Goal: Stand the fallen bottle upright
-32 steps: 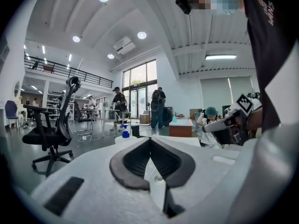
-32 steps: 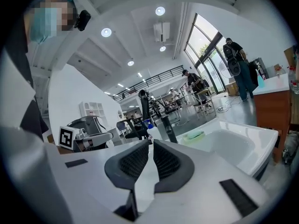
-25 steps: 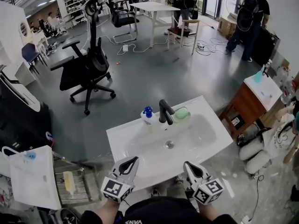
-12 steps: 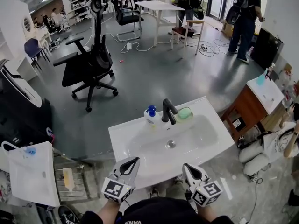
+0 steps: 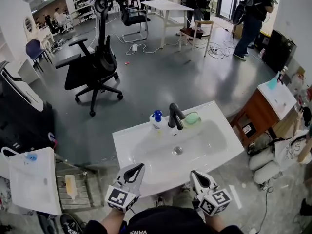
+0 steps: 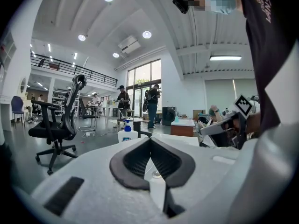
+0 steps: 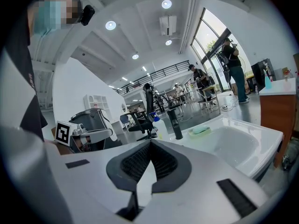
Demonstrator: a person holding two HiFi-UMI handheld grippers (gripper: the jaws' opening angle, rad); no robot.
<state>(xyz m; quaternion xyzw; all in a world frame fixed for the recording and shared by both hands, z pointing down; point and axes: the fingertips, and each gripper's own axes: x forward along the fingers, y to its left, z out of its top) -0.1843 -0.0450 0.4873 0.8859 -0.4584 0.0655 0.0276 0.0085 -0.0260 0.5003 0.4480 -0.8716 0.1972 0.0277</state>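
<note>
Both grippers pressed shut and empty at the near edge of the sink (image 5: 222, 147).
The left gripper (image 5: 138, 166) and right gripper (image 5: 193, 172) have held still since a second ago; only a person (image 5: 248, 18) far back has stepped along. The bottle (image 5: 156, 120) stands upright just left of the tap (image 5: 174, 116), its label too small to read.

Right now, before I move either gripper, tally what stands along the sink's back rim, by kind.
Pump bottle with blue top: 1
Black faucet: 1
Green soap dish: 1
Total: 3
</note>
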